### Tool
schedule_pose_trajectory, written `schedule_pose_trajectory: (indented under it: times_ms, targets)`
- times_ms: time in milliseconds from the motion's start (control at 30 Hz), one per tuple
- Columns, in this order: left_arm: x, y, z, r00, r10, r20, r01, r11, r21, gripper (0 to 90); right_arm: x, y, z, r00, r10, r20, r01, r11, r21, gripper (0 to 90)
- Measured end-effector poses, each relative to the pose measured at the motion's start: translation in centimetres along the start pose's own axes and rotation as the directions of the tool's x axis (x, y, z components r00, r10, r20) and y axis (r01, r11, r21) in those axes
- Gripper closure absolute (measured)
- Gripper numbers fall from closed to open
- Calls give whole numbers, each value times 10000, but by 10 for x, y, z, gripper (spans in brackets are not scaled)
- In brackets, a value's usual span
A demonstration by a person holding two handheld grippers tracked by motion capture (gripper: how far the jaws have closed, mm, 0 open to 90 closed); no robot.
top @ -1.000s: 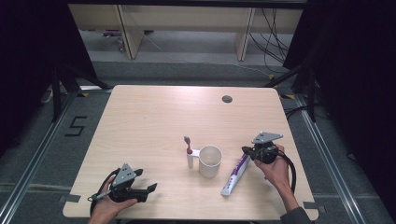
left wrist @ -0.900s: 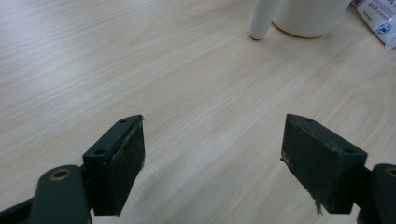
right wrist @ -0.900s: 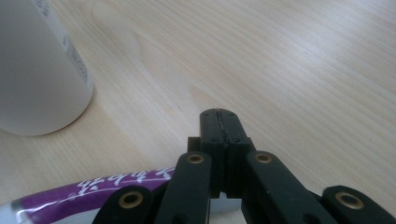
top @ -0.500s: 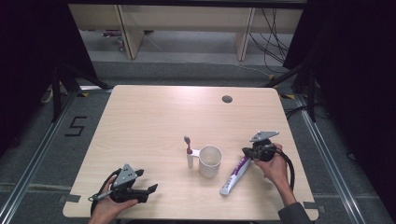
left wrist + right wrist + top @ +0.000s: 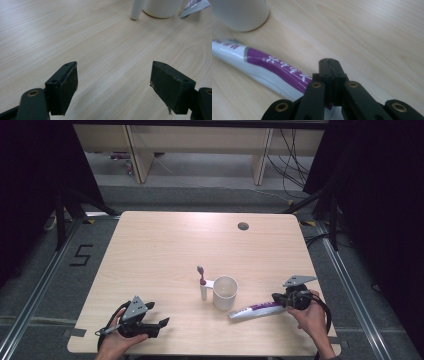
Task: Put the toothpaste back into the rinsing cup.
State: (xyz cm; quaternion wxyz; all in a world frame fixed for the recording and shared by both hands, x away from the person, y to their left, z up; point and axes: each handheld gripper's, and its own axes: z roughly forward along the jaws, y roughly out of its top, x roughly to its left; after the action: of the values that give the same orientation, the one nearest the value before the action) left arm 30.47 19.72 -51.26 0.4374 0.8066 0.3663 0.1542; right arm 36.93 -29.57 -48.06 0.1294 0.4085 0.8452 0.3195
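Note:
A white cup stands near the middle of the table's front half. A white toothbrush with a pink head stands upright just left of it. A white and purple toothpaste tube lies almost flat across to the cup's right, its flat end near the cup. My right gripper is shut at the tube's other end. In the right gripper view its jaws press together with nothing seen between them, and the tube runs under them from the left. My left gripper is open over bare wood at the front left.
The light wooden table has a dark round cable hole at the back right. Between the left gripper's pads shows bare wood, with the toothbrush base and cup farther off. Dark floor and shelving surround the table.
The right gripper has drawn back toward the table's front edge. The toothpaste tube has swung from a steep diagonal to nearly crosswise. The left gripper has hardly moved.

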Motion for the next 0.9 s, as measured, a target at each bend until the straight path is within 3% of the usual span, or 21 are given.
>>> schedule_pose_trajectory:
  times_ms: [67, 200, 233, 267, 367, 467, 500, 567, 633, 733, 767, 900]
  targets:
    - [-1, 0, 0, 9999, -89, 62, 90, 9999, -119, 217, 2, -5, -6, 9999, -134, -5, 134, 9991, 391, 900]
    - [-1, 0, 0, 10000, -66, -23, 65, 10000, -37, 218, 11, -16, -12, 9998, 146, -157, -138, 9987, 496, 895]
    - [0, 0, -2, 9998, 177, -18, -177, 9997, 196, 218, 14, -19, -14, 9996, 184, -194, -173, 9981, 593, 893]
    - [0, 0, -2, 9999, 155, -3, -155, 9998, 160, 218, 16, -21, -15, 9997, 142, -186, -133, 9987, 490, 889]
    - [0, -1, 1, 9999, 146, -30, -146, 9999, -19, 219, 24, -23, -23, 9997, 238, -112, -227, 9958, 890, 872]
    - [-2, -1, 1, 9999, -122, 76, 123, 9998, -149, 219, 26, -25, -27, 9988, -496, 4, 495, 9972, 567, 825]
    - [-1, -1, 1, 10000, 54, -21, -54, 9999, -120, 219, 27, -24, -29, 9979, -650, -83, 653, 9969, 433, 801]
    - [-1, 0, 1, 10000, -65, 46, 65, 10000, -70, 219, 32, -22, -34, 9968, -743, -302, 756, 9963, 410, 739]
    - [-1, -1, 1, 10000, 44, 54, -44, 10000, 3, 219, 34, -16, -34, 9859, -1629, -381, 1635, 9864, 137, 659]
    - [-1, -1, 1, 9999, -101, 40, 101, 9999, -30, 220, 41, -9, -36, 9763, -2059, -674, 2095, 9764, 530, 564]
    - [0, -1, 0, 10000, 64, 32, -65, 9999, 87, 219, 43, -5, -35, 9701, -2287, -815, 2347, 9693, 729, 521]
    - [-1, 0, 1, 10000, -18, 49, 18, 10000, -16, 219, 53, 2, -29, 9634, -2507, -948, 2621, 9551, 1382, 481]
